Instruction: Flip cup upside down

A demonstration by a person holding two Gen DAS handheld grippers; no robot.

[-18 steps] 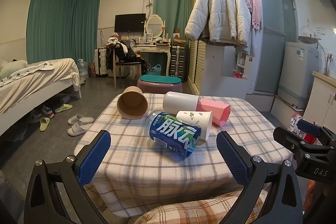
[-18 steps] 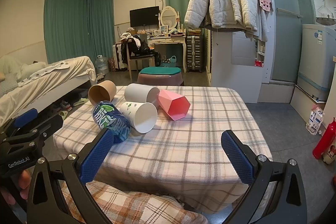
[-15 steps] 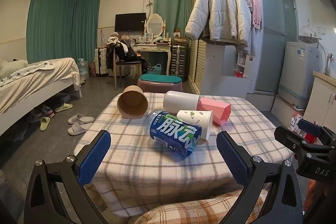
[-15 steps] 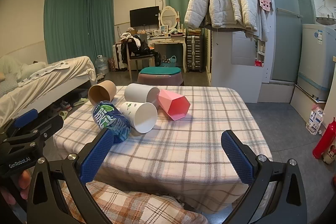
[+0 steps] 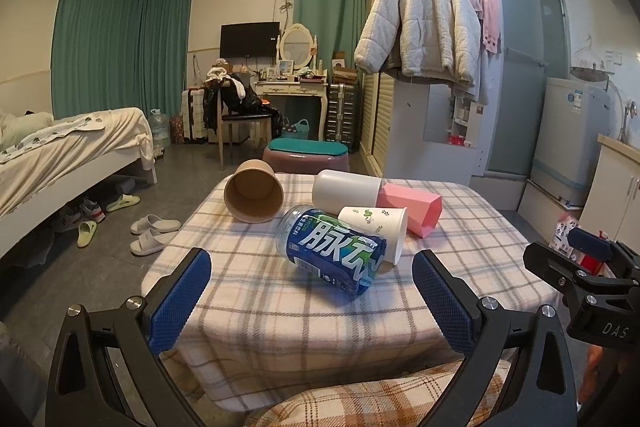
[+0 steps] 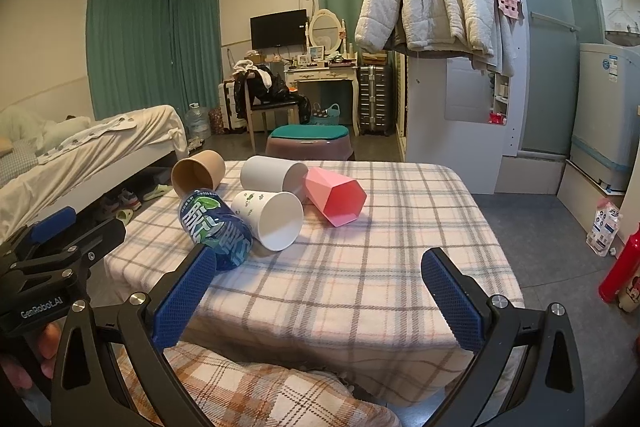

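Note:
Several cups lie on their sides on the plaid-covered table (image 5: pixel 320 311): a brown paper cup (image 5: pixel 254 195) (image 6: pixel 199 173), a plain white cup (image 5: pixel 346 187) (image 6: pixel 273 174), a white leaf-print paper cup (image 5: pixel 374 231) (image 6: pixel 269 217), a pink faceted cup (image 5: pixel 410 203) (image 6: pixel 336 201) and a blue labelled plastic cup (image 5: pixel 332 250) (image 6: pixel 214 229). My left gripper (image 5: pixel 316 301) is open and empty, short of the table's near edge. My right gripper (image 6: pixel 318 299) is open and empty, over the near edge.
A bed (image 5: pixel 60 155) stands at the left with slippers (image 5: pixel 154 231) on the floor. A stool (image 5: pixel 306 153) sits behind the table. A wardrobe with a hung jacket (image 5: pixel 420 23) is at the right. A red bottle (image 6: pixel 620 267) stands on the floor.

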